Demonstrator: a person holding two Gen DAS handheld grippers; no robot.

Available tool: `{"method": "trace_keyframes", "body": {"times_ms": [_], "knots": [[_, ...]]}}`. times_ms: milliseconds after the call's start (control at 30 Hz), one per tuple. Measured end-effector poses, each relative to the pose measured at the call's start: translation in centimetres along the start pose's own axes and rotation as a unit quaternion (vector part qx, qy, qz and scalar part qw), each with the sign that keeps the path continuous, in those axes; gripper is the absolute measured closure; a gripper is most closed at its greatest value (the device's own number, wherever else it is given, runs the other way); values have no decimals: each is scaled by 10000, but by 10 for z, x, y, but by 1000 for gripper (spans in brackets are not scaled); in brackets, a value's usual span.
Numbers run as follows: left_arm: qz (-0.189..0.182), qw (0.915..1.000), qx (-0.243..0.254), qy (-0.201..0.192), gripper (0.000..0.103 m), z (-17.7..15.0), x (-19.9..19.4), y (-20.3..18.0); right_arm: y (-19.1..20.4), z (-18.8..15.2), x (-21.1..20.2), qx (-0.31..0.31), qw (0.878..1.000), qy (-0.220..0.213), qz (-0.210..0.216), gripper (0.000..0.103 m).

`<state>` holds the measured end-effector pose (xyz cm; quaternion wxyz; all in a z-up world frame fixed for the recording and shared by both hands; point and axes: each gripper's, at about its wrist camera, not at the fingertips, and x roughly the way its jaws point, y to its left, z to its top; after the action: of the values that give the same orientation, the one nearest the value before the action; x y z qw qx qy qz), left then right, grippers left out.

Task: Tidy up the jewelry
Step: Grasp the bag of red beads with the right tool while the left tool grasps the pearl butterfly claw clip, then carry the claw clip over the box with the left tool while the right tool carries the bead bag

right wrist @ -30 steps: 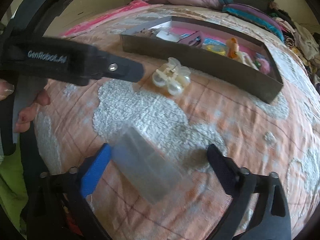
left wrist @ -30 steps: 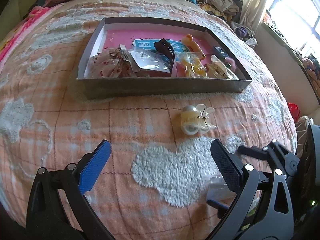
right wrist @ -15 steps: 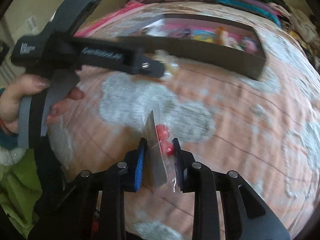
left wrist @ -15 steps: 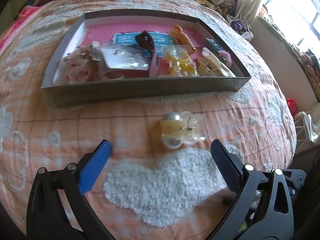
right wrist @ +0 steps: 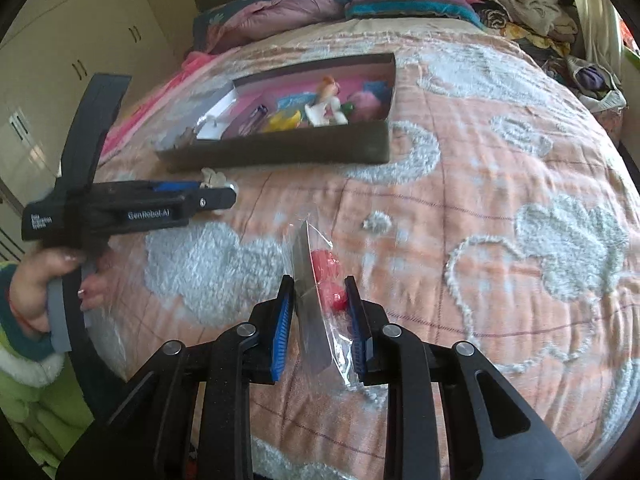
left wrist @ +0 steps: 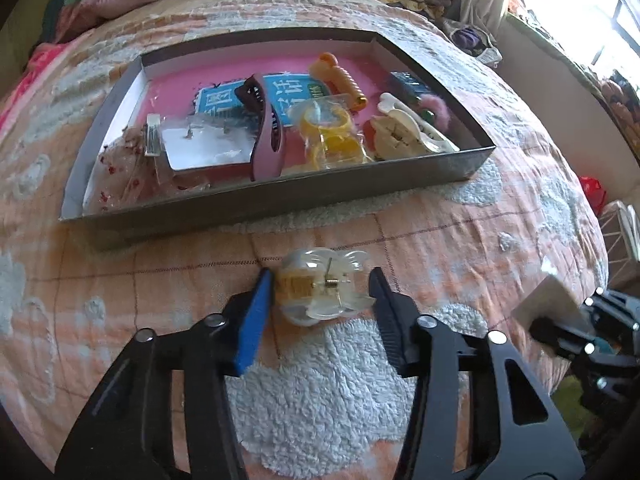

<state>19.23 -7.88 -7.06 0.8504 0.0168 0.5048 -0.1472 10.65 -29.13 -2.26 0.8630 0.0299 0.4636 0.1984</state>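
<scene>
A clear hair clip (left wrist: 324, 288) with a pale yellow part lies on the orange bedspread, just in front of the grey tray (left wrist: 280, 204). My left gripper (left wrist: 320, 280) straddles it. Its jaws are closing, and both pads reach the clip's sides. In the right wrist view the same left gripper (right wrist: 218, 196) points at the clip (right wrist: 212, 178). My right gripper (right wrist: 318, 300) is shut on a clear plastic packet (right wrist: 310, 264) holding a card and red beads, lifted off the bedspread. That packet (left wrist: 544, 300) also shows at the right edge of the left wrist view.
The tray (right wrist: 280, 148) has a pink floor and holds a brown-pink claw clip (left wrist: 266, 132), yellow rings in a bag (left wrist: 332, 136), an orange clip (left wrist: 340, 80), a cream clip (left wrist: 404, 132) and packets. Folded bedding (right wrist: 360, 0) lies beyond. A hand (right wrist: 44, 280) grips the left tool.
My left gripper moved forward over the clear clip and its jaws narrowed around it. My right gripper shut on the packet, lifted it off the bed and rolled.
</scene>
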Motion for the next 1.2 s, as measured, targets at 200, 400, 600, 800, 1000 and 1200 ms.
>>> {"method": "trace_keyframes", "body": {"times_ms": [200,400,600,800,1000,1200], "knots": [[-254,9996,-56,-78,66,-2,-13,1,4,7,-15,-67,9998,-156,78,79],[-366,9988,-81,-318,66,-6,-40,7,22,21,-24,-244,9991,-299,200,79],[-324,9976,-247,-560,66,-11,-70,29,43,37,-26,-434,9978,-393,306,79],[-249,9958,-366,-797,66,-7,-96,51,65,60,-22,-618,9959,-476,459,79],[-202,9943,-466,-934,66,0,-110,68,88,85,-20,-830,9932,-604,554,79],[-116,9933,-527,-1027,66,9,-118,81,100,111,-17,-967,9905,-735,638,79]]}}
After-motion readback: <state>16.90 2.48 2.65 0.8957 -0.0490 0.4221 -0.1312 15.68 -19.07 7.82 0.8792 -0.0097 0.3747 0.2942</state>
